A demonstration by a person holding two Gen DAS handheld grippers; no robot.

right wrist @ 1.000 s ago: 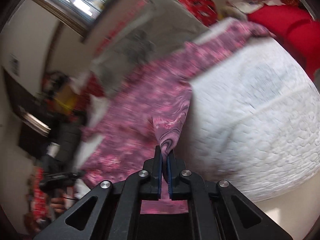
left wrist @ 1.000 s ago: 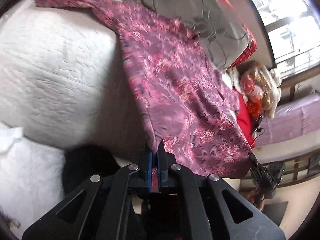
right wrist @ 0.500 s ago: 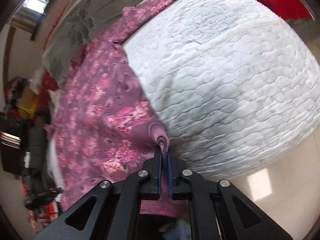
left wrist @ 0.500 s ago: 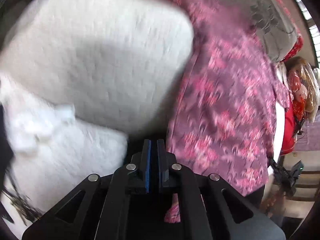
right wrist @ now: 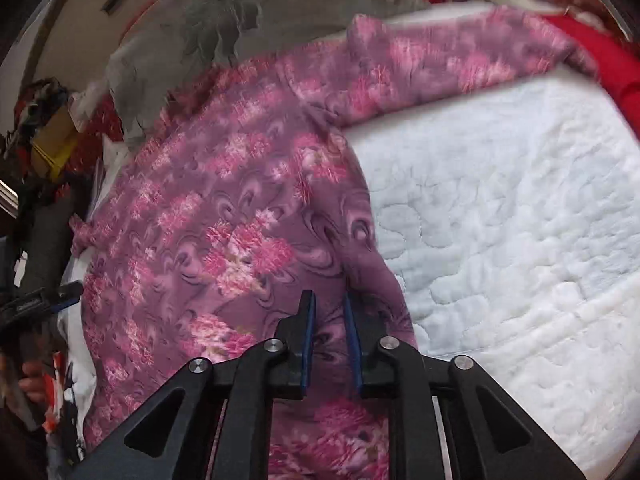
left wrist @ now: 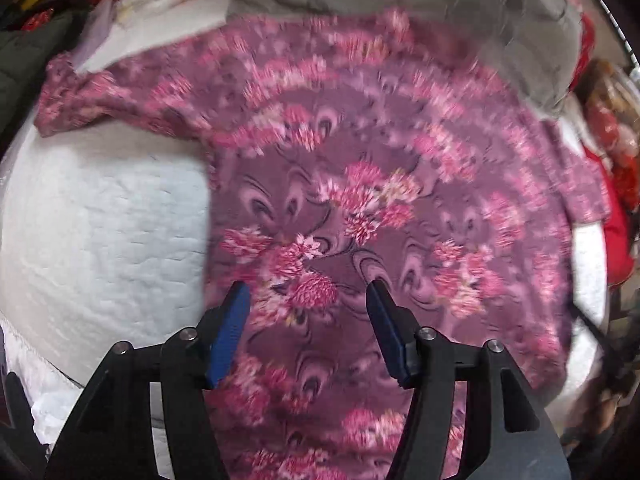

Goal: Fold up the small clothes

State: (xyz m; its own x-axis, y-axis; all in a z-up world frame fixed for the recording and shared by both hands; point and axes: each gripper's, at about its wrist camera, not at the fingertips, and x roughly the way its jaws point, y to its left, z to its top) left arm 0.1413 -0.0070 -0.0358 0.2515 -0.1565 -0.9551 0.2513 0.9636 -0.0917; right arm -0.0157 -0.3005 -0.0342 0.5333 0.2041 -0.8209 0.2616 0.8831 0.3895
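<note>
Here, your left gripper (left wrist: 308,300) stood with its blue-padded jaws spread wide and nothing between them, poised over the purple long-sleeved top printed with pink flowers (left wrist: 360,208). That top lay spread flat on the white quilted mattress (left wrist: 100,232), its body running from the near edge, where the hem hung over, toward the far side of the bed. In the left wrist view one sleeve (left wrist: 104,100) reached out to the left across the mattress, and the other sleeve (left wrist: 576,184) pointed toward the right edge. The picture was blurred there, so the finer folds of the cloth could not be told.

Your right gripper (right wrist: 328,312) had its jaws parted by a narrow gap, and the fabric showed through the gap rather than being pinched; it held nothing. It sat above the lower part of the top (right wrist: 224,240), close to the side seam where the cloth met bare mattress (right wrist: 500,220). From that view a sleeve (right wrist: 440,64) stretched along the far side of the bed toward a red cloth (right wrist: 600,64) at the far right corner.

A grey blanket with a flower pattern (right wrist: 224,20) lay beyond the top's collar, along the far edge of the mattress. Your left gripper (right wrist: 40,300) showed at the left margin of the right wrist view, beside the top's other side.
</note>
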